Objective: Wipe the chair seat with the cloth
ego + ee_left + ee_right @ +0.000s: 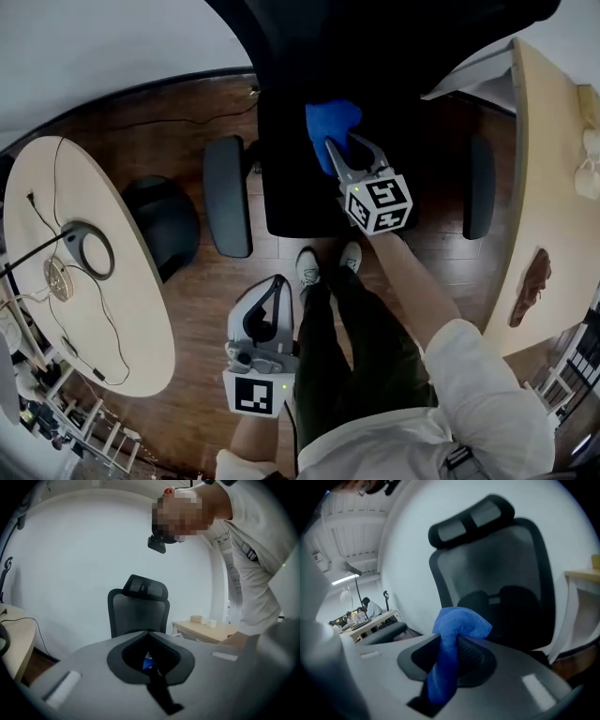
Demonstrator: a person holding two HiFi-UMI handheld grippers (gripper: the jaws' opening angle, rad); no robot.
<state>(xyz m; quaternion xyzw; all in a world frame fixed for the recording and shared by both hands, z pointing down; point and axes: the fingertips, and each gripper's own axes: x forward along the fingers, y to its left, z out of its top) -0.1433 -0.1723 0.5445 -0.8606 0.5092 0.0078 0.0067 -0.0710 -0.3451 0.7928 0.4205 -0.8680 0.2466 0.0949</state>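
Observation:
A black office chair stands in front of me, and its seat (291,187) is dark and flat in the head view. My right gripper (345,142) is over the seat's back part, shut on a blue cloth (330,120) that bunches out past the fingertips. In the right gripper view the cloth (454,630) runs between the jaws, with the chair's backrest (501,578) behind it. My left gripper (277,281) hangs low beside the person's legs, short of the seat. It is shut with nothing in it, and it faces the chair (138,609).
The chair's armrests (228,206) (481,187) flank the seat. A round pale table (112,309) with cables is on the left, and a black rounded object (164,220) lies on the wood floor next to it. A wooden desk (544,169) runs along the right. The person's shoes (307,265) are just before the seat.

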